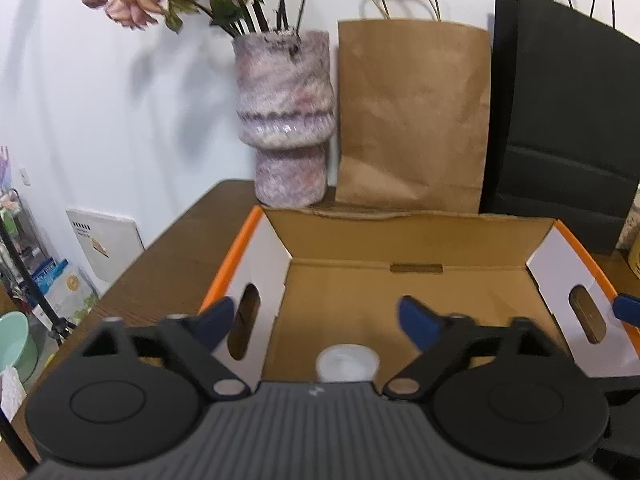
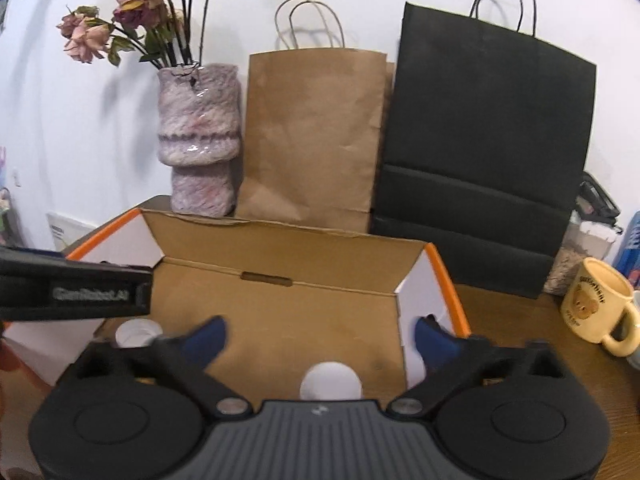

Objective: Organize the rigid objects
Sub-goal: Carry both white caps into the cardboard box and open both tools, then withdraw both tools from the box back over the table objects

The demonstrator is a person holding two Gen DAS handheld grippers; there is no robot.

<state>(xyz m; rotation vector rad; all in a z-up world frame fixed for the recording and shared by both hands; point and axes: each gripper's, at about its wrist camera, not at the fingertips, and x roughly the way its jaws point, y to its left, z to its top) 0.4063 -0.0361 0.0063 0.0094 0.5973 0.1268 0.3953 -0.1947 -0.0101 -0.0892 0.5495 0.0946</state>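
Both grippers over the cardboard box [image 1: 400,300]: left gripper [image 1: 316,320] jaws spread, nothing held; right gripper [image 2: 320,338] jaws spread, nothing held. White round objects sit on the box floor, one under each gripper: left one [image 1: 347,362], right one [image 2: 330,385]. Box rests on the brown table [image 1: 160,264]. Behind it stand the vase [image 1: 286,120], kraft bag [image 1: 412,120] and black bag [image 2: 480,152]. Yellow mug [image 2: 596,304] stands on the table right of the box.

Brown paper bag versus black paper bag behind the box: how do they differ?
The brown paper bag is tan with pale twisted handles; the black paper bag is matte black with thin dark handles. The black one looks taller and wider. The brown one stands next to the vase; the black one is nearer the mug. Both stand upright against the wall.
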